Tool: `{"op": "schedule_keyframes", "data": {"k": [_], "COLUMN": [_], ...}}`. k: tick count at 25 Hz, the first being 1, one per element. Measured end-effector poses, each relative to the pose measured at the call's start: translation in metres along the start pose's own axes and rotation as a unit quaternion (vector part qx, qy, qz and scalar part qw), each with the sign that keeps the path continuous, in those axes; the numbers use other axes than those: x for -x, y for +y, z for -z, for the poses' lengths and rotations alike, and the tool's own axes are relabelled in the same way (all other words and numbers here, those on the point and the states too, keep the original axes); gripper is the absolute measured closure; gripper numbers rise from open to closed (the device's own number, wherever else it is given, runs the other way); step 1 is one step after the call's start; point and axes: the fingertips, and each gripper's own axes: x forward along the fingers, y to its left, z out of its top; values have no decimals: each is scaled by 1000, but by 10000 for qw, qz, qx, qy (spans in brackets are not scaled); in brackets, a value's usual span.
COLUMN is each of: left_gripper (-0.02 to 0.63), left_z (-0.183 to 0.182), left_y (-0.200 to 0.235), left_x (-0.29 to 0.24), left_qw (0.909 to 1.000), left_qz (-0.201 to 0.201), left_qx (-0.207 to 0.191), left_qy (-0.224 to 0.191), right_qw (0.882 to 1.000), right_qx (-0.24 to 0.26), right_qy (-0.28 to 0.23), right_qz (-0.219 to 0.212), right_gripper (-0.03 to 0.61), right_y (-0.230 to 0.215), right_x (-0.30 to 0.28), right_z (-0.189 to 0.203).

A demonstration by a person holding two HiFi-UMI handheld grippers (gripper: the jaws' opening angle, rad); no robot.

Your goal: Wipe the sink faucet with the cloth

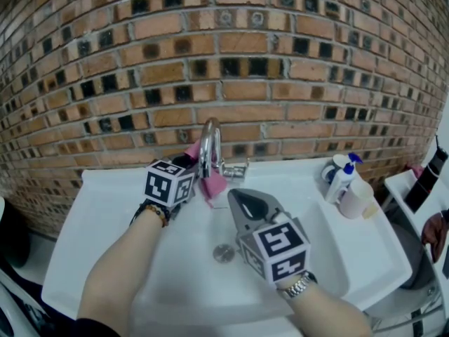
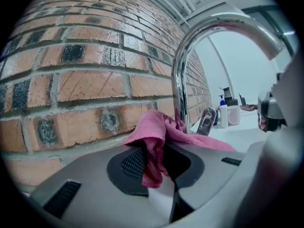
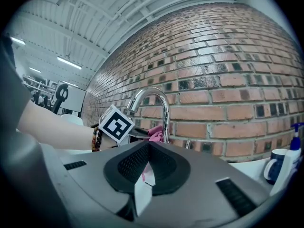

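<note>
Wiping stroke at the spout, read from left to right. The left gripper has its fingers clamped on a fold of the pink cloth. The rest of the cloth spills forward past the fingertips and bunches against the foot of the chrome faucet, which rises directly ahead of them. Gripping one fold and leaving the bulk free is probably meant to put soft fabric, not hard fingertips, against the metal. In the head view the same gripper reaches in from the left, with the cloth hanging just beyond its tips, low on the faucet and beside the lever. The brick wall stands close behind, so the approach is from the front and side. The right gripper has its fingers together, with nothing evidently held. It hangs over the sink with the faucet well ahead of its tips, apparently parked clear of the working side. Farther right, beyond both sets of fingers, a pump bottle and a mug stand on the sink's ledge, out of the cloth's path.
</note>
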Motion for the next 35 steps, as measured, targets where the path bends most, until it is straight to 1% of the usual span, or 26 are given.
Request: {"op": "schedule_keyframes", "data": {"k": [9, 13, 19, 25, 30, 35], "left_gripper": [529, 529, 529, 529, 529, 529], "left_z": [30, 42, 48, 53, 58, 64], "left_y": [-5, -7, -8, -10, -14, -13], "left_x": [-7, -9, -10, -9, -8, -6], "left_qw": [9993, 9985, 9982, 9976, 9960, 9938], "left_qz": [6, 12, -16, -82, -141, -256], "left_qx": [101, 34, 15, -162, -463, -684], "left_qy": [362, 542, 595, 665, 752, 841], "right_qw": [9999, 9999, 10000, 10000, 10000, 10000], "right_qx": [4, 2, 3, -7, -5, -17], "right_qy": [41, 56, 43, 37, 41, 58], "right_qz": [-95, -99, -24, -16, -5, -32], "right_gripper": [568, 568, 568, 568, 568, 568], "right_y": [2, 2, 0, -1, -1, -2], "right_x": [-1, -1, -1, -1, -1, -2], "right_z": [1, 2, 3, 3, 3, 4]}}
